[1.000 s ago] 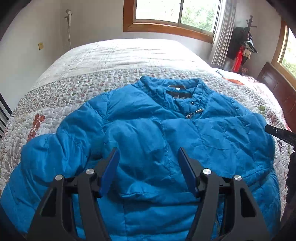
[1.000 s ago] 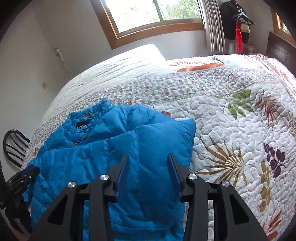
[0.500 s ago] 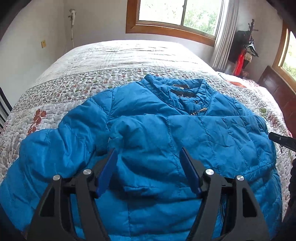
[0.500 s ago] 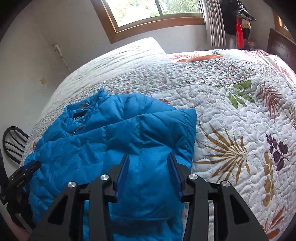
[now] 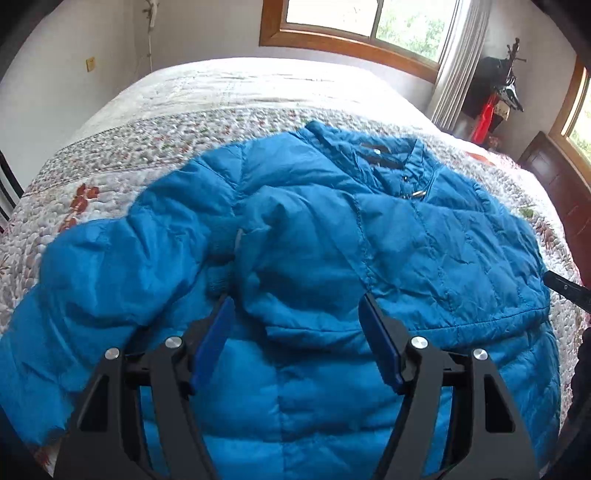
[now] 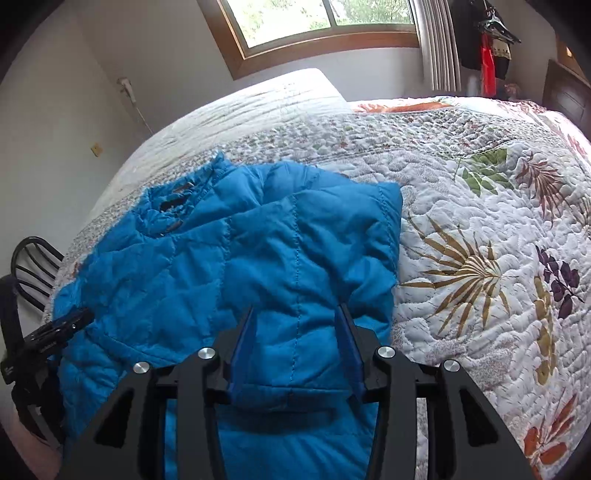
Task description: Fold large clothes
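Jacket (image 5: 332, 258) — a blue quilted puffer — lies spread on the bed (image 5: 221, 92), front up, its collar (image 5: 369, 155) pointing toward the far window (image 5: 362, 22) and a metal zip pull (image 5: 417, 194) showing just below the collar. One sleeve (image 5: 92, 280) stretches out to the left side across the floral quilt (image 6: 480, 240); the other side has been laid inward over the chest, so that a folded edge (image 6: 388, 229) runs straight along the jacket's right flank where it meets the bare quilt. The left gripper (image 5: 295, 314) hangs just above the lower middle of the jacket, its jaws spread wide with nothing between them but the fabric lying below; whether the blue pads (image 5: 380, 350) touch the cloth I cannot tell. The right gripper (image 6: 295, 325) sits over the folded right portion near the hem, jaws parted at a medium gap — puffy fabric bulges up between them, yet they are not closed on it. In the right wrist view the tip of the left gripper shows at the far left edge beside the jacket, near a dark chair back (image 6: 33, 269). A coat stand with dark and red items (image 5: 498, 96) stands in the corner by the curtain (image 5: 454, 62), and a dark wooden headboard (image 5: 554, 177) borders the bed on the right
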A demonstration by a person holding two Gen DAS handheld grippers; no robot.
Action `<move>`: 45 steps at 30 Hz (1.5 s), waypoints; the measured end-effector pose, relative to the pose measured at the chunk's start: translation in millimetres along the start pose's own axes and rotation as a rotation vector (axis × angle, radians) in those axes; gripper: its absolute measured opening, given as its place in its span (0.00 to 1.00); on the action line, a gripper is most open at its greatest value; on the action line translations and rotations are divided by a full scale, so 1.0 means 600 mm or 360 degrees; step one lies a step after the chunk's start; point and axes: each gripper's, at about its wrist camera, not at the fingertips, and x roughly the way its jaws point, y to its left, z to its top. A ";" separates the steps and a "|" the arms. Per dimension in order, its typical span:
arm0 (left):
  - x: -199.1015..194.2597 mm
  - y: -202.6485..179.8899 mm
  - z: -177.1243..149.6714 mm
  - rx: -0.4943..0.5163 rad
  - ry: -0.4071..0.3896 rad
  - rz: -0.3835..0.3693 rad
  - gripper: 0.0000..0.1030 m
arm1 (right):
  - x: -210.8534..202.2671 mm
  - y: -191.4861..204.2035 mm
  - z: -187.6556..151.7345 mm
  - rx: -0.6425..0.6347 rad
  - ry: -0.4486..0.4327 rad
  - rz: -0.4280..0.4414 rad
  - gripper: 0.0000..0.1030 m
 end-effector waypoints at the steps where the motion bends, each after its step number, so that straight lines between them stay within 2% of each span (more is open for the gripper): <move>1: -0.024 0.012 -0.006 -0.0006 -0.0037 0.0033 0.71 | -0.018 -0.006 -0.003 0.0017 -0.0013 -0.0019 0.43; 5: -0.106 0.081 -0.052 -0.0062 -0.0091 0.0119 0.77 | -0.063 -0.044 -0.032 0.0077 -0.0035 -0.0066 0.45; 7: -0.137 0.128 -0.088 -0.0118 -0.0094 0.0217 0.79 | -0.068 -0.062 -0.042 0.0094 -0.0048 -0.0074 0.45; 10: -0.173 0.205 -0.139 -0.0242 -0.0060 0.0288 0.79 | -0.060 -0.065 -0.032 0.0087 -0.0058 -0.0040 0.46; 12: -0.197 0.264 -0.178 -0.0376 -0.0030 0.0285 0.79 | -0.050 -0.048 -0.020 0.0030 -0.0043 -0.0008 0.46; 16: -0.243 0.388 -0.265 -0.0728 0.0020 0.0323 0.79 | -0.021 -0.028 -0.014 -0.0029 0.0023 -0.0101 0.46; 20: -0.276 0.492 -0.350 -0.1055 0.0036 0.0340 0.80 | -0.044 -0.053 -0.023 0.0006 0.0015 -0.0163 0.46; 22: -0.278 0.529 -0.375 -0.1168 0.0032 0.0301 0.80 | -0.063 -0.075 -0.025 0.0051 -0.0020 -0.0202 0.46; 24: -0.277 0.559 -0.389 -0.1257 -0.0022 0.0192 0.80 | -0.076 -0.098 -0.031 0.0088 -0.0042 -0.0213 0.46; 26: -0.271 0.581 -0.392 -0.1324 -0.0069 0.0137 0.80 | -0.082 -0.119 -0.040 0.0120 -0.0046 -0.0232 0.46; 33: -0.253 0.629 -0.370 -0.1484 -0.0221 0.0116 0.79 | -0.076 -0.187 -0.073 0.0264 -0.0004 -0.0249 0.46; 34: -0.252 0.634 -0.369 -0.1500 -0.0231 0.0148 0.71 | -0.076 -0.197 -0.077 0.0282 0.0000 -0.0256 0.46; 35: -0.252 0.632 -0.367 -0.1507 -0.0229 0.0190 0.57 | -0.076 -0.206 -0.082 0.0303 0.0001 -0.0262 0.46; 36: -0.251 0.636 -0.365 -0.1515 -0.0222 0.0240 0.50 | -0.077 -0.215 -0.086 0.0328 0.0004 -0.0271 0.46; 37: -0.252 0.639 -0.366 -0.1530 -0.0224 0.0272 0.38 | -0.076 -0.225 -0.090 0.0351 0.0010 -0.0285 0.46; 40: -0.250 0.647 -0.362 -0.1553 -0.0244 0.0255 0.26 | -0.081 -0.245 -0.103 0.0383 0.0011 -0.0351 0.46; 42: -0.254 0.634 -0.348 -0.1526 -0.0256 0.0297 0.19 | -0.088 -0.257 -0.109 0.0406 0.0005 -0.0392 0.46; 45: -0.276 0.580 -0.296 -0.1299 -0.0344 0.0438 0.13 | -0.104 -0.276 -0.121 0.0420 0.0002 -0.0576 0.46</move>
